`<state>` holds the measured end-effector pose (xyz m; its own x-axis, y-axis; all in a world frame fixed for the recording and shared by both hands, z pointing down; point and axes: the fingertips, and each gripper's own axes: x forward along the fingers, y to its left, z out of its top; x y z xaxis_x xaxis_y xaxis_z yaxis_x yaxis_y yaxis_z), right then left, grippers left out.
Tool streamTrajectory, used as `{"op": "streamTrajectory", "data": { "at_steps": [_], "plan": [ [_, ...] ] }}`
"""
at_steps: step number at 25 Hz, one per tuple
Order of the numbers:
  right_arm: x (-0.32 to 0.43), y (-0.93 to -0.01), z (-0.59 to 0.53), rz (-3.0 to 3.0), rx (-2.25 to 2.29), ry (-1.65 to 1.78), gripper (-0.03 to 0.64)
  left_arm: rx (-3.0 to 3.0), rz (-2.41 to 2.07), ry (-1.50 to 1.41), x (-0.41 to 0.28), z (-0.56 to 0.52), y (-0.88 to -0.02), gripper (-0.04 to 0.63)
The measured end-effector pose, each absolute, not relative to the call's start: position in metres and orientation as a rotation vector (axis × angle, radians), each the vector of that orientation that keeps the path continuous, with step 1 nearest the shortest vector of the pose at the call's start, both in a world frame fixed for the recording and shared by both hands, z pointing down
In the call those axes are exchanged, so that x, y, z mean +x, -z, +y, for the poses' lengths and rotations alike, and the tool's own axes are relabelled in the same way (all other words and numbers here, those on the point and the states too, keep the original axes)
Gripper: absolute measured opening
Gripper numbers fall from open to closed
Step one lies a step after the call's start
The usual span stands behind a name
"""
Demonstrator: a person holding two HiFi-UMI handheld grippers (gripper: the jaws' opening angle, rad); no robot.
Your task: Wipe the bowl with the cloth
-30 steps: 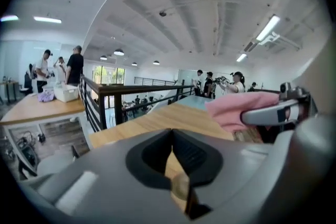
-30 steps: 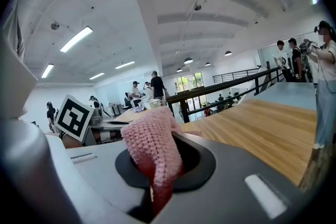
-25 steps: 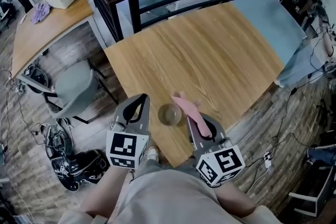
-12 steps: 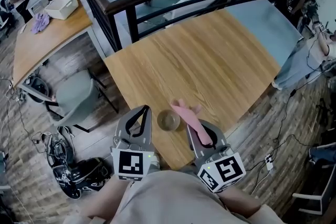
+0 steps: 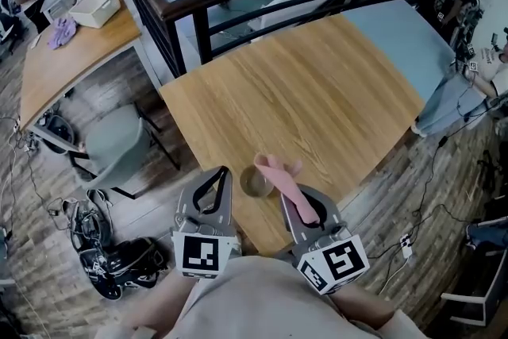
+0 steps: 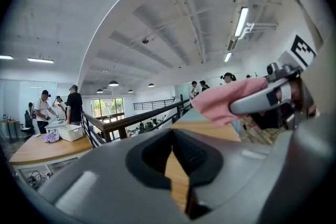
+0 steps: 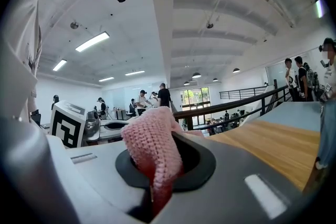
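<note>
My right gripper [image 5: 300, 198] jaws pinch cloth [image 5: 279, 171]; left gripper [image 5: 216, 177] jaws pressed together, empty. Brace bowl [image 5: 254, 185] with left, dip cloth inside.

Beside the bowl [image 5: 252, 185] — right gripper [image 5: 292, 194] holds cloth [image 5: 279, 175].

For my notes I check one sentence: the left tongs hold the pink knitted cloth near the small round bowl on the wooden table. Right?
No: the right tongs hold the pink knitted cloth, as the right gripper view shows, near the small round bowl on the wooden table.
</note>
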<state>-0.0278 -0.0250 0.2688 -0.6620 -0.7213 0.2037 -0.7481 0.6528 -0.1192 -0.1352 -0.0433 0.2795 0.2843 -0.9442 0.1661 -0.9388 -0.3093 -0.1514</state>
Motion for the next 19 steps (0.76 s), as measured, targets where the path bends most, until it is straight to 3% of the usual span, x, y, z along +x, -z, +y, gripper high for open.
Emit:
{"op": "streamTrajectory", "data": {
  "at_steps": [19],
  "plan": [
    [-0.046, -0.271, -0.025, -2.689, 1.246, -0.28, 0.028, -2.534, 1.814, 0.308, -0.151, -0.047, -0.274, 0.002]
  ]
}}
